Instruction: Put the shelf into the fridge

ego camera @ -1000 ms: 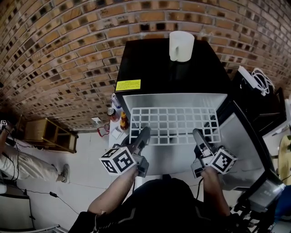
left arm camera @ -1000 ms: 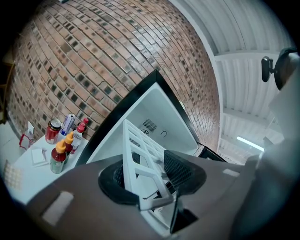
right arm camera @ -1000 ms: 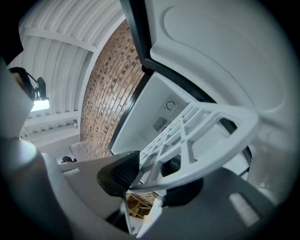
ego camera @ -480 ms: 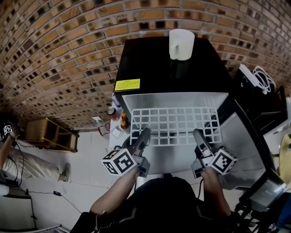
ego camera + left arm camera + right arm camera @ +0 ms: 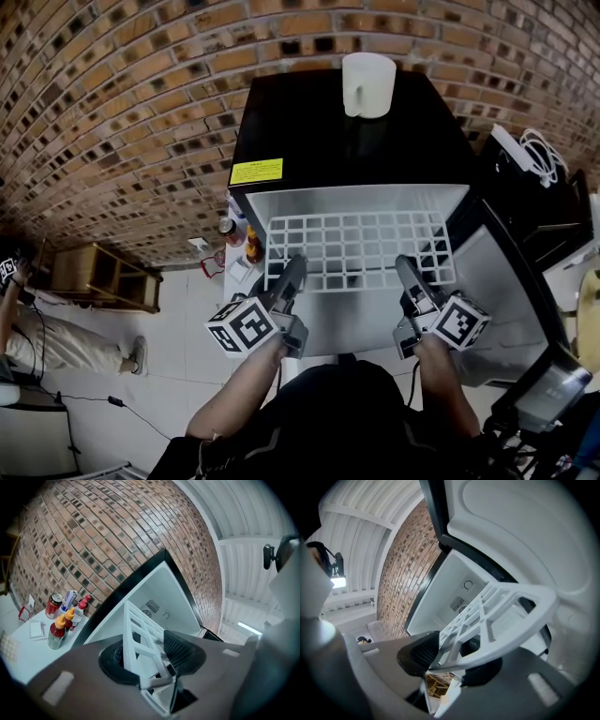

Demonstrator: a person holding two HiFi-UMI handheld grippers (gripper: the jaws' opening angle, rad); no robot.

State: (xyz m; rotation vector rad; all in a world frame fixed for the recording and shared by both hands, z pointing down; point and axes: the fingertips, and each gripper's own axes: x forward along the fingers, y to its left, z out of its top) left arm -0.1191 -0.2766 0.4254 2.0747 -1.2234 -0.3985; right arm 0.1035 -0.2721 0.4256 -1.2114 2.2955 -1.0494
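Shelf (image 5: 354,246) spans fridge (image 5: 347,150) opening, edge held by left gripper (image 5: 292,269), right gripper (image 5: 406,269).

Front edge of shelf (image 5: 356,248): partly covered by left gripper (image 5: 292,269) and right gripper (image 5: 406,269).
Print on yellow label (image 5: 256,172), fridge (image 5: 347,141) top: too small to be read.
Person (image 5: 37,342) left of fridge: cut off by head view's edge.

The left claw (image 5: 148,657) pinches the edge of the white shelf (image 5: 130,637); the open fridge (image 5: 159,592) is behind; bottles (image 5: 58,630) stand left.
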